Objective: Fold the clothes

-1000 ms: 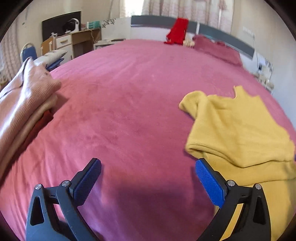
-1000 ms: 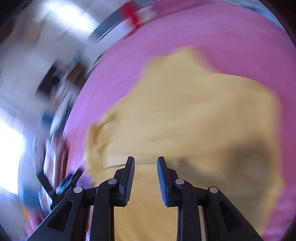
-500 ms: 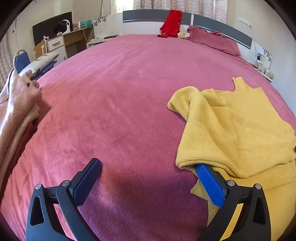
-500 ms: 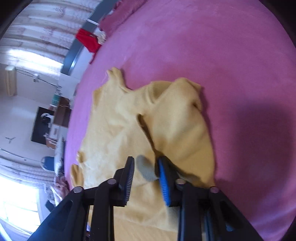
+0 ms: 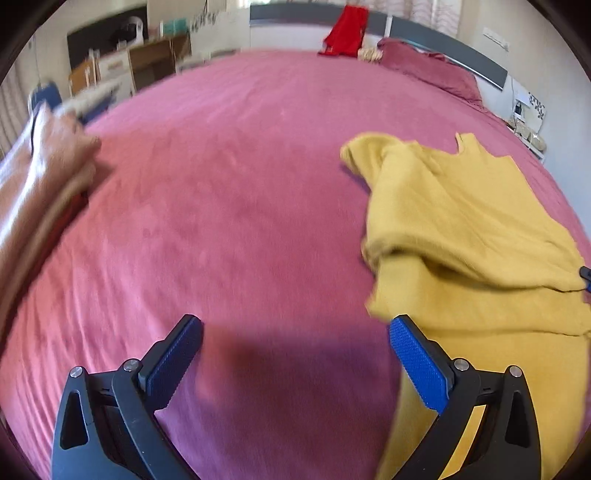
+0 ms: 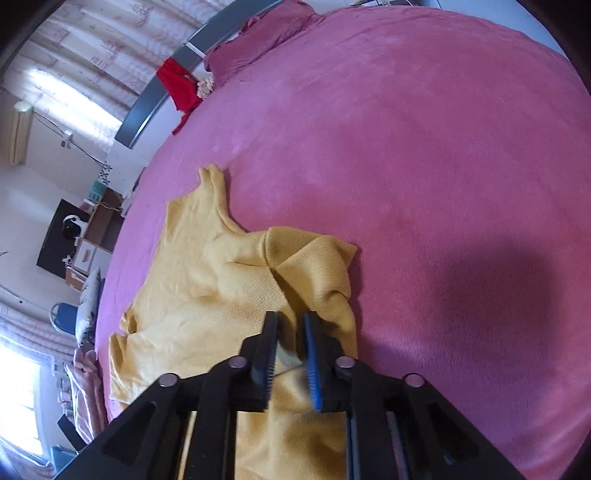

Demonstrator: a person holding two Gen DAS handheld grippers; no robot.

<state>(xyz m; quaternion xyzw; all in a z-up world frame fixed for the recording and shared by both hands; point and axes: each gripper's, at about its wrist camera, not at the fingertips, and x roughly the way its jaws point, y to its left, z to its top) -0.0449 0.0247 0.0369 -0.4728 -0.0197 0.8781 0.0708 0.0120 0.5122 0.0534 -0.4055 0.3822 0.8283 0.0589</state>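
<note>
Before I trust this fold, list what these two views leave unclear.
- Yellow sweater: left wrist view, its near end is cut off by the frame edge.
- Right tool: right wrist view, jaws opening over sweater; grip unclear.
- Folded pile: left wrist view, blurred, cut by the left edge.
- Desk items: blurred, too small.

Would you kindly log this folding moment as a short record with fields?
surface: pink bedspread
garment: yellow sweater, sleeves folded in over its body
left gripper: open, over bare bedspread beside the sweater
right gripper: jaws opening, over sweater fabric
other clothes: pink stack at left edge; red garment on headboard
</note>
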